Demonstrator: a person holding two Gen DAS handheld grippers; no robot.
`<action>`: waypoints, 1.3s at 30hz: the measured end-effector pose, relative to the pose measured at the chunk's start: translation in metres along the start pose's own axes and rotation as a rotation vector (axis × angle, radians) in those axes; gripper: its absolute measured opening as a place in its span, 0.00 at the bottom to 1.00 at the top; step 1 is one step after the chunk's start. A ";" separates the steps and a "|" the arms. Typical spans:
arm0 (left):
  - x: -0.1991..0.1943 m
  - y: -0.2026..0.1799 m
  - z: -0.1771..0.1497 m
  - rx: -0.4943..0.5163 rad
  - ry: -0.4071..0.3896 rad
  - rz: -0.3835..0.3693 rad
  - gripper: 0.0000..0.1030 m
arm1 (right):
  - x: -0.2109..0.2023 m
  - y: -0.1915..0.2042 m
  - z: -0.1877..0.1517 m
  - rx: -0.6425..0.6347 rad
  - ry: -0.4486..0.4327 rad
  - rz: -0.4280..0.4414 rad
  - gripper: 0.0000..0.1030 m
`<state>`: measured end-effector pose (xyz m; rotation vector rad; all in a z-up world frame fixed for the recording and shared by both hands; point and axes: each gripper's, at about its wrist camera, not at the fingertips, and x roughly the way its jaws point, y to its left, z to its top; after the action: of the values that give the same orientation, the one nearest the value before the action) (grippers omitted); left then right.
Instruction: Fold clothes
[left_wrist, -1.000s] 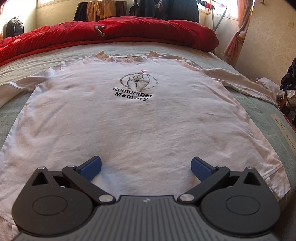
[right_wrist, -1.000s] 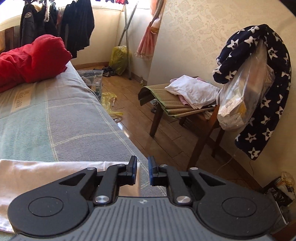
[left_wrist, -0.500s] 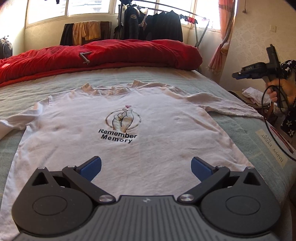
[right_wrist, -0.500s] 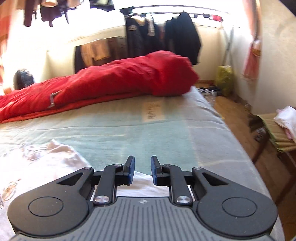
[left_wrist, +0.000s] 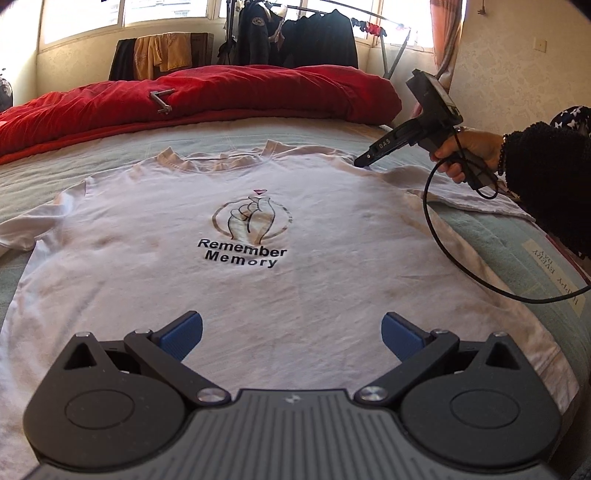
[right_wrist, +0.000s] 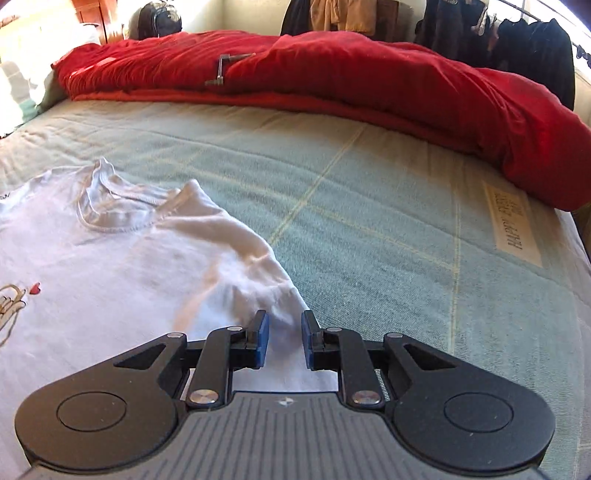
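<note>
A white T-shirt (left_wrist: 332, 229) printed "Remember Memory" lies flat, front up, on the green blanket (left_wrist: 498, 240). My left gripper (left_wrist: 291, 332) hovers over the shirt's lower part, jaws wide open and empty. In the left wrist view a person's hand (left_wrist: 469, 151) holds my right gripper (left_wrist: 364, 162), tips down at the shirt's right shoulder seam. In the right wrist view that gripper (right_wrist: 283, 339) has a narrow gap between its blue pads, with the shoulder cloth (right_wrist: 129, 266) lying below and between them, not pinched.
A red duvet (left_wrist: 221, 96) is bunched along the far side of the bed (right_wrist: 369, 221). A black cable (left_wrist: 443, 251) hangs from the right gripper across the shirt's right side. Dark clothes hang on a rack (left_wrist: 314, 33) by the windows. The bed edge runs on the right.
The right gripper swung from facing the chair and wall, across the bed, down to the shirt's right shoulder. It came into the left wrist view. The left gripper drew back slightly.
</note>
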<state>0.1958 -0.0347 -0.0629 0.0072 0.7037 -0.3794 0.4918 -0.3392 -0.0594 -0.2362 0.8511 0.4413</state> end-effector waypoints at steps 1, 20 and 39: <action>0.001 0.002 -0.001 -0.005 0.001 0.001 0.99 | 0.001 0.001 -0.002 -0.003 -0.006 0.000 0.19; 0.004 0.014 -0.007 -0.043 0.005 0.028 0.99 | -0.006 -0.012 -0.002 0.048 -0.003 -0.029 0.63; 0.004 0.015 -0.009 -0.040 0.002 0.042 0.99 | 0.005 -0.005 0.013 0.123 -0.099 -0.076 0.05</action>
<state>0.1981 -0.0214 -0.0744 -0.0151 0.7122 -0.3252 0.5054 -0.3376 -0.0546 -0.1319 0.7665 0.3258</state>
